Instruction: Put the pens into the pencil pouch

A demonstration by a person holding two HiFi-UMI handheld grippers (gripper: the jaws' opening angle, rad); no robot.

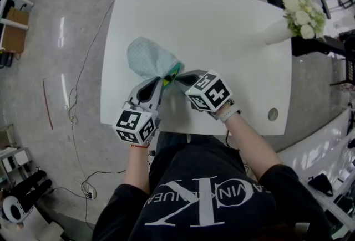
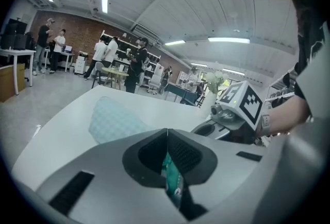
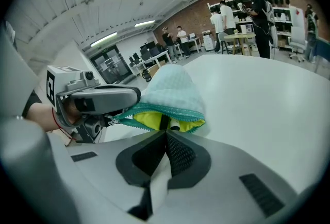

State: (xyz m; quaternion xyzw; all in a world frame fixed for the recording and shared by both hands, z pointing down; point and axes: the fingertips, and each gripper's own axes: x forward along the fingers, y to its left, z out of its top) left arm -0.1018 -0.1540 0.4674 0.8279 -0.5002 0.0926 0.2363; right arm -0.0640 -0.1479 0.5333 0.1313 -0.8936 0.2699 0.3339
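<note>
White table fills the head view, with a pale mint pouch lying on it near the front edge. Both tools meet at the pouch's near end. The left gripper comes in from the person's left and the right gripper from the right.

In the left gripper view the jaws are pressed together on a strip of the pouch's green zip edge. The rest of the pouch lies on the table beyond, and the other tool's marker cube is close by at the right.

In the right gripper view the jaws are closed, tip to tip, right at the pouch's lower lip. I cannot tell whether they pinch that lip. The pouch mouth gapes open just past them, showing its yellow lining, and the end of a pen sits inside. The left gripper holds the zip edge at the left.
</note>
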